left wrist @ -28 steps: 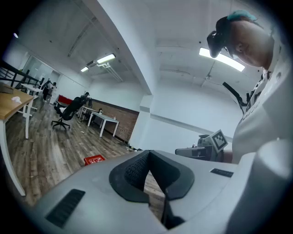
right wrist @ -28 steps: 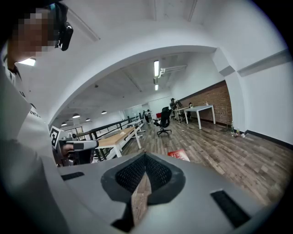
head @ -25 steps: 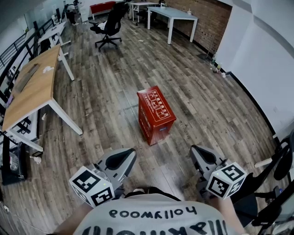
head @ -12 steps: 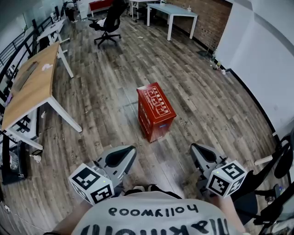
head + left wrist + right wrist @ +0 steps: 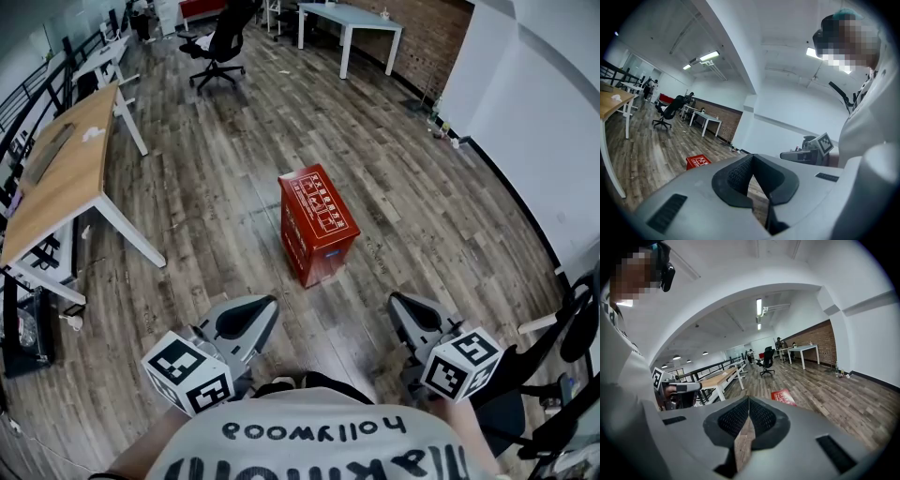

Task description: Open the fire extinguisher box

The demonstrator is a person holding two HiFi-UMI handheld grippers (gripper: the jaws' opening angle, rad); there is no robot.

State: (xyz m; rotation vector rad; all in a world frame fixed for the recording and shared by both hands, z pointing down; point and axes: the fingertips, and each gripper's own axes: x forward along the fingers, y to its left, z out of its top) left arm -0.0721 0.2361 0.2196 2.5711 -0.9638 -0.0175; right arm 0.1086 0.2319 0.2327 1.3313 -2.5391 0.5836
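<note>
Ahead: fire extinguisher box (image 5: pixel 318 225), red, on the floor (image 5: pixel 422 187) — apart from both grippers
Left gripper (image 5: pixel 265 310): jaws pressed together, empty
Right gripper (image 5: pixel 397 306): jaws pressed together — empty

The grey right gripper (image 5: pixel 748 404) has its black jaws pressed tight together, with nothing between them. Past them, a red box with white print on top (image 5: pixel 783 397) sits on the brown wooden floor (image 5: pixel 834 399). The grey left gripper (image 5: pixel 677 389) is at the left. Far back stands a black office chair on wheels (image 5: pixel 767 363).
</note>
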